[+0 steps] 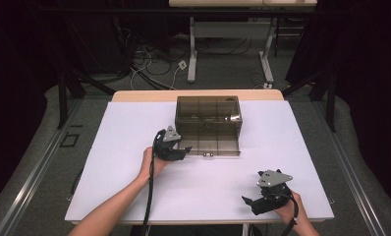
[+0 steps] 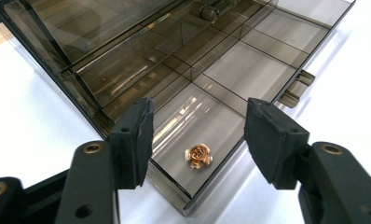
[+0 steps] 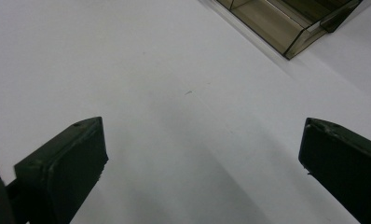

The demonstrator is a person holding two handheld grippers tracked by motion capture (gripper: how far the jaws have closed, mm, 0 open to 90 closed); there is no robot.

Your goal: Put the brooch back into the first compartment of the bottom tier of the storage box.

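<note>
Copper trinket in smoky organizer box

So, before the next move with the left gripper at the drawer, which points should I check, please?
1. Small copper-coloured piece lies in the near corner compartment of the pulled-out drawer: ok.
2. Left gripper open, nothing between its jaws: ok.
3. Piece apart from both pads: ok.
4. Right gripper open over bare table, away from the drawer: ok.
5. Drawer's other compartments free of parts: cannot tell for the rear ones.
</note>
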